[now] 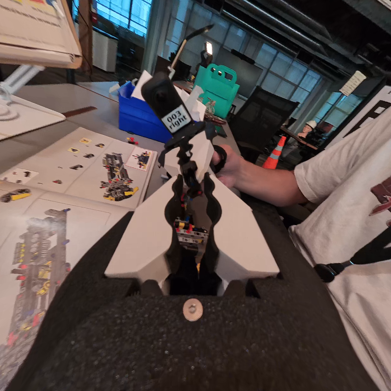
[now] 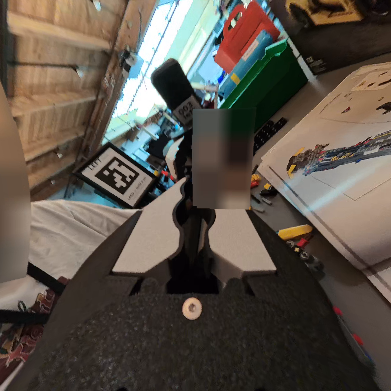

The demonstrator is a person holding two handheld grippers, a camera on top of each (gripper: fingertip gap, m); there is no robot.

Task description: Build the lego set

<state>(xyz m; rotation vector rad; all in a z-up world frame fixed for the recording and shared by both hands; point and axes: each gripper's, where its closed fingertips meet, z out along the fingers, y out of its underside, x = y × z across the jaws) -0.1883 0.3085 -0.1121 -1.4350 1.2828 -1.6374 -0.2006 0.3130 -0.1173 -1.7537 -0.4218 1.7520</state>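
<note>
Left of the lego assembly (image 1: pixel 191 232), the open instruction booklet (image 1: pixel 69 190) lies flat on the table (image 1: pixel 63 99), its pages showing the long grey, black and yellow vehicle chassis being built; a blue bin (image 1: pixel 137 116) stands behind the booklet. The assembly itself is lifted off the table, clenched between the fingers (image 1: pixel 139 237) of the left gripper (image 1: pixel 191 211), which grasp it across its grey beams. Beyond the assembly, the right gripper (image 1: pixel 186 169) meets its far end; whether those fingers are clamped on it or only touching cannot be told, since the right wrist view is blurred and partly masked there. Right of the assembly in that view, loose yellow, red and black pieces (image 2: pixel 296 239) lie on the table beside the booklet. The assembly looks light and fairly stiff along its beams, but pinned joints can pop apart under twisting, and smooth plastic may slip. Hold is best taken on the solid grey beams, squarely, not on protruding pins or small attached parts.
</note>
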